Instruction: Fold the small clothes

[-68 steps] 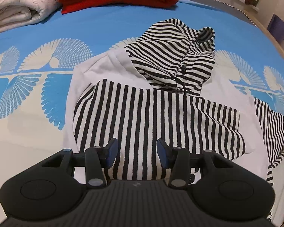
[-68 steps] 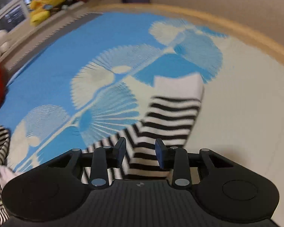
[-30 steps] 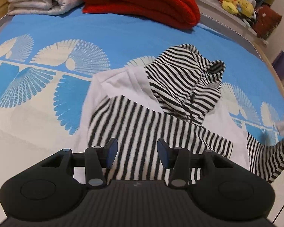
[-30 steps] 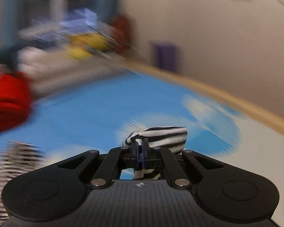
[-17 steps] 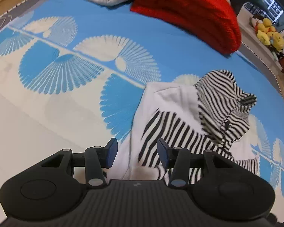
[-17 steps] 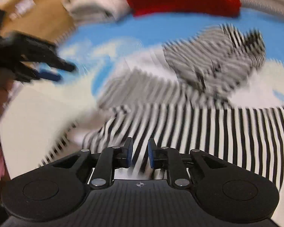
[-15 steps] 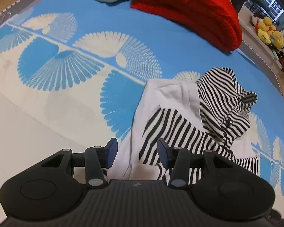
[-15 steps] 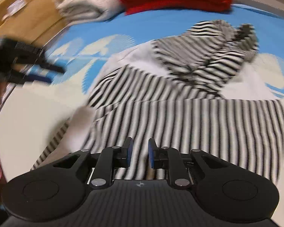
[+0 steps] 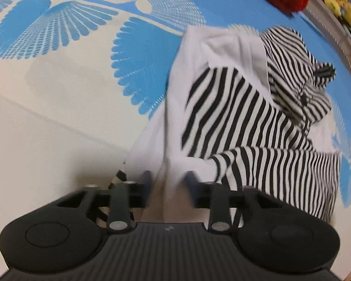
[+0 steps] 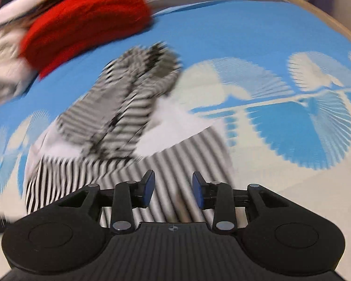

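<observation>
Progress stands partway. Left gripper (image 9: 168,182), jaws apart, straddles the white side edge of the striped hoodie (image 9: 243,117), which lies on the blue patterned bed cover (image 9: 58,23). Both striped sleeves (image 9: 222,100) appear folded across the body; the hood at 1 o'clock remains unfolded. Right gripper (image 10: 173,187), jaws apart and empty, hovers over the hem. Body folds remain, by my judgement.

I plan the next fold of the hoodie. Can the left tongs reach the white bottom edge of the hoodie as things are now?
Probably yes. The left tongs are open, and the hoodie's white edge lies right ahead of them, with nothing lying over it. Motion blur hides whether they already touch it.
</observation>
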`<move>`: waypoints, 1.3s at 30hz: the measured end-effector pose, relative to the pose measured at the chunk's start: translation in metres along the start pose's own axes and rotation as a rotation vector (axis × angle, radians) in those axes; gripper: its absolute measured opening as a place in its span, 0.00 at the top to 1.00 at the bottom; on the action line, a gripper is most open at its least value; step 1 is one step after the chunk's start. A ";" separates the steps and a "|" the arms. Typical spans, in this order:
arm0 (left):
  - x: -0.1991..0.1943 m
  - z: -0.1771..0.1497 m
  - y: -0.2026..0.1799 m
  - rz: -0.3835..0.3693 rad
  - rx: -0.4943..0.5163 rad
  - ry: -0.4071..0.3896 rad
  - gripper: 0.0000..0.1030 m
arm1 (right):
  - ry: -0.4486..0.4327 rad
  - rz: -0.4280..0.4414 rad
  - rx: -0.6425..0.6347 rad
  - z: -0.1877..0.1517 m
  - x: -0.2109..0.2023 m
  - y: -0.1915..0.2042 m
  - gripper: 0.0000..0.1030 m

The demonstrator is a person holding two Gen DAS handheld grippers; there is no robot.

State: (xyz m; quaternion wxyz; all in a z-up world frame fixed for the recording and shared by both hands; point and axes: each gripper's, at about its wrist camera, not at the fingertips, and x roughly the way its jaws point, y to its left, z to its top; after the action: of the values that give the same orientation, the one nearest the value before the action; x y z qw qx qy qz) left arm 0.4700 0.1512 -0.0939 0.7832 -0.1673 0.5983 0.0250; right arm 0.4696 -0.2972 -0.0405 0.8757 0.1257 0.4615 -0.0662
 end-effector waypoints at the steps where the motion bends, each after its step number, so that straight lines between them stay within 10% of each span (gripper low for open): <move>1: -0.001 0.000 -0.005 -0.001 0.024 -0.002 0.95 | -0.011 -0.013 0.026 0.003 -0.002 -0.006 0.64; 9: -0.081 0.009 -0.035 -0.017 0.123 -0.414 0.96 | -0.011 -0.088 0.208 0.002 0.005 -0.041 0.62; 12: -0.056 0.013 -0.026 0.094 0.069 -0.307 0.91 | 0.035 -0.093 0.240 -0.004 0.016 -0.045 0.62; 19: -0.036 0.013 -0.011 0.038 0.042 -0.185 0.43 | 0.133 -0.148 0.241 -0.015 0.039 -0.057 0.47; 27: -0.016 0.007 0.001 0.062 0.016 -0.082 0.42 | 0.179 -0.110 0.208 -0.029 0.067 -0.062 0.44; 30: -0.020 0.007 -0.003 0.041 0.024 -0.090 0.41 | 0.154 -0.065 0.159 -0.031 0.069 -0.055 0.84; 39: -0.016 0.009 -0.007 0.046 0.052 -0.078 0.40 | 0.111 -0.044 0.272 -0.028 0.070 -0.077 0.92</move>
State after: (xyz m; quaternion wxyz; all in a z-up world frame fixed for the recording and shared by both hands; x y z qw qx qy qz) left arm 0.4751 0.1500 -0.0748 0.8091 -0.1322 0.5715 0.0338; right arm 0.4689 -0.3629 -0.1254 0.8221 0.2364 0.4986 -0.1402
